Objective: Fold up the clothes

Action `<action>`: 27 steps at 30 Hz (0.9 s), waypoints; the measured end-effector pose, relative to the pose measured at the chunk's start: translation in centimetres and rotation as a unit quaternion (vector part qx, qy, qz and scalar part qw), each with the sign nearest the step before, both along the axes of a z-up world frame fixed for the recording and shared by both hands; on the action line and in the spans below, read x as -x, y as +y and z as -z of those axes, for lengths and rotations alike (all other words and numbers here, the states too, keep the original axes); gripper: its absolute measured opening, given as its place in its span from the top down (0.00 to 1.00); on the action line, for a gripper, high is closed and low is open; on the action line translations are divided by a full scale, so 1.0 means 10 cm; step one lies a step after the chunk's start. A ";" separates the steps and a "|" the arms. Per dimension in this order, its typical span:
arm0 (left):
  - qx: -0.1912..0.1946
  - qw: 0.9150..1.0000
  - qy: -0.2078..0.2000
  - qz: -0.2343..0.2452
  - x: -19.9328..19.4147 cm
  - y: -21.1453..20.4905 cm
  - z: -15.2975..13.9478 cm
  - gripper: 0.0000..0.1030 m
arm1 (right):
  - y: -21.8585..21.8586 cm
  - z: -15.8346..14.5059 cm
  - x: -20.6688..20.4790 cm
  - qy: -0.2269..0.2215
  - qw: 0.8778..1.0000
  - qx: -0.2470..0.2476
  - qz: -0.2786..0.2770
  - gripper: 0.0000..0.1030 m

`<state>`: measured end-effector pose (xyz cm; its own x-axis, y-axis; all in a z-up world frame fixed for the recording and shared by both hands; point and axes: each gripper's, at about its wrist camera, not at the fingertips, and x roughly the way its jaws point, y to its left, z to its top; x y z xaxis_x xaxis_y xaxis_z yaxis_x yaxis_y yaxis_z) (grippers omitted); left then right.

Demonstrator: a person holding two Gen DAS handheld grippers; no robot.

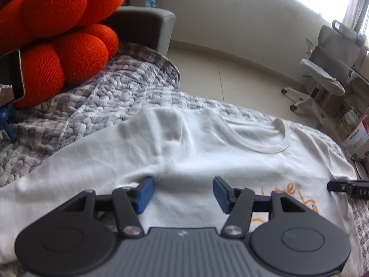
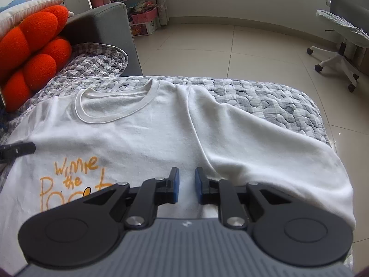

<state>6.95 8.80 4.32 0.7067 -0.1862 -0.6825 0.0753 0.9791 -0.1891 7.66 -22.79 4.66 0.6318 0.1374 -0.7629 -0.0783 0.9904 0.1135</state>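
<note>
Blue-padded, the left gripper [image 1: 182, 194] hovers with jaws wide and empty over the white T-shirt [image 1: 207, 161], while the right gripper [image 2: 186, 184] hangs near the armpit seam with jaws narrow, nothing pinched. Spread face up on the grey quilt [image 2: 265, 97], collar far, both sleeves flat, the shirt shows 0 folds, so all folding remains. Orange cushion [image 1: 57, 34] sits just beside the left sleeve; office chair [image 2: 341, 37] stands well apart.
</note>
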 end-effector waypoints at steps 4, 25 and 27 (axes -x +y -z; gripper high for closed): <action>-0.002 1.000 0.007 0.001 -0.03 0.01 0.03 0.43 | 0.00 0.01 0.01 0.000 1.000 0.004 -0.005 0.81; -0.043 0.999 0.008 0.017 0.00 -0.09 0.07 0.43 | 0.05 0.00 0.03 0.000 1.000 0.024 -0.011 0.81; -0.046 0.999 0.008 0.018 0.00 -0.09 0.07 0.43 | 0.06 0.00 0.04 -0.001 1.000 0.026 -0.011 0.81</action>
<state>6.99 7.86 3.59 0.6901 -0.1479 -0.7085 0.1089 0.9890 -0.1004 7.31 -22.15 4.63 0.6299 0.1120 -0.7685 -0.1003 0.9930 0.0625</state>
